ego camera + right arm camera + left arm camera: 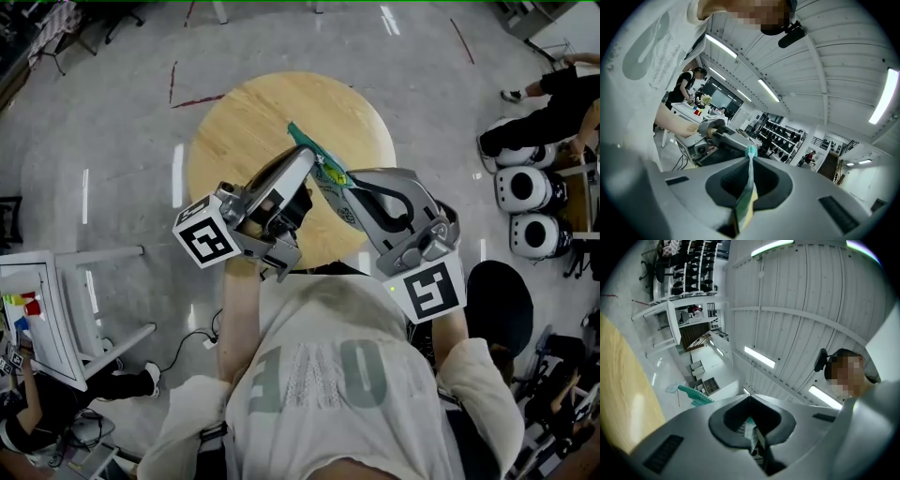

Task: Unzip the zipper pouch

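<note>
Hanging in the air over one round pale wooden table [234, 131], a single teal zipper pouch [323, 171] with a printed face sits near the centre of the head view, held up between two grey grippers. The left gripper [305, 159] reaches in from the lower left and the right gripper [342, 183] from the lower right, their tips close together at the pouch. Each carries one black-and-white marker cube, two in all: one at the left [206, 236], one at the lower right [431, 291]. In the left gripper view the jaws of the left gripper [750, 397] are pressed together on a small teal and whitish piece of the pouch, while the pouch's toothed teal edge [696, 397] sticks out at the left, beside the table's wood [623, 394]. In the right gripper view the right gripper [751, 152] is clamped on a thin teal and yellow edge of the pouch [749, 187], which runs straight up the closed seam, with the left gripper [708, 136] just beyond it.
</note>
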{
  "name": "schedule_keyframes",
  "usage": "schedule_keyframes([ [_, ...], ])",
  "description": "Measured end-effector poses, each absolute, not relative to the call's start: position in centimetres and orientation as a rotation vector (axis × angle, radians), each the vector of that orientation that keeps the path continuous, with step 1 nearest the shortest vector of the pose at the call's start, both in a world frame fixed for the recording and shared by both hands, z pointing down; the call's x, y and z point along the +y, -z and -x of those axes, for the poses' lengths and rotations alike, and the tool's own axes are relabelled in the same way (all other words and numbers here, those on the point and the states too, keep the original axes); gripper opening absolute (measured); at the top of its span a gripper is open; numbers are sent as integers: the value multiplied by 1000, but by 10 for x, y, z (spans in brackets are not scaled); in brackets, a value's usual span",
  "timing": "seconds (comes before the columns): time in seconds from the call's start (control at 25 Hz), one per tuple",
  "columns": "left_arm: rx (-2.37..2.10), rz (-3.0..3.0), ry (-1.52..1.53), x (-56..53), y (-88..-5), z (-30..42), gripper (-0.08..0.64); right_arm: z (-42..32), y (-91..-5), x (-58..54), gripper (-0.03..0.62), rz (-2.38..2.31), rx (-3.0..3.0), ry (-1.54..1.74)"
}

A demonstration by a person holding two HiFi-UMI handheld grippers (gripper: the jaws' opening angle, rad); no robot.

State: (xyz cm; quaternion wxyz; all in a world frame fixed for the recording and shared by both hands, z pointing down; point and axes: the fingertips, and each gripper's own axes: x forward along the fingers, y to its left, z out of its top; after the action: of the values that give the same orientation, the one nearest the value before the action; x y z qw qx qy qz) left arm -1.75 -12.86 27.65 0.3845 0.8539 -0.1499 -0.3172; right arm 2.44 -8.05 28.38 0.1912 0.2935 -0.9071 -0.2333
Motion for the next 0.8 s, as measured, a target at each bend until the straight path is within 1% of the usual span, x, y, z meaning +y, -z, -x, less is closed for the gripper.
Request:
schedule_keyframes([
  [0.8, -767, -2032, 838, -165, -327, 77, 26, -52, -277, -65, 34, -877, -2662, 494],
])
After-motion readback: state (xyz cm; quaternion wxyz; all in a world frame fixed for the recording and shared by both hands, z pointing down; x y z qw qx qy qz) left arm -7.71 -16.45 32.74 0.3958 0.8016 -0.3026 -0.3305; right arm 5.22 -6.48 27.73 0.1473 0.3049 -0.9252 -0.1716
